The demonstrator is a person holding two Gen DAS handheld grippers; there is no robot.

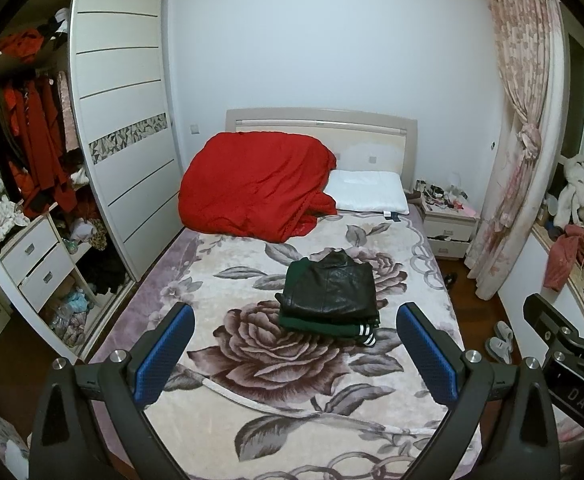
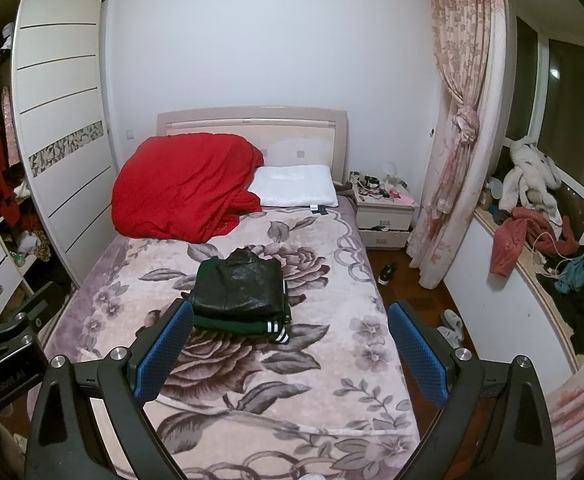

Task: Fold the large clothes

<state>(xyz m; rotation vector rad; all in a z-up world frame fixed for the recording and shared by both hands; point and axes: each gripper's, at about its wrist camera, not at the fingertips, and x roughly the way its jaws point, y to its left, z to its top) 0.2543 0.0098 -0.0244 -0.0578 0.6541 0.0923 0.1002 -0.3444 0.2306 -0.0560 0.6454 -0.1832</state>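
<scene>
Clothes lie folded in a small stack, a glossy black leather jacket [image 1: 330, 290] on top of a dark green garment with white-striped cuffs [image 1: 334, 326], at the middle of the floral plush blanket [image 1: 276, 392] covering the bed. Both the left hand-held gripper [image 1: 295, 354] and the right hand-held gripper [image 2: 290, 350] hover wide apart and hold nothing, the stack toward 12 o'clock from each. A crumpled red quilt [image 1: 252, 186] sits at 11 o'clock from the stack, a white pillow [image 1: 366, 192] at 12.

I am holding my left gripper [image 1: 295, 354] level with its jaws spread wide, blue pads [image 1: 160, 356] facing each other at eight and four o'clock in its own view, gripping nothing. My right gripper [image 2: 290, 350] is sitting the same way, jaws parted wide and empty. Each is showing in the other's view: the right at three o'clock, the left at nine.
</scene>
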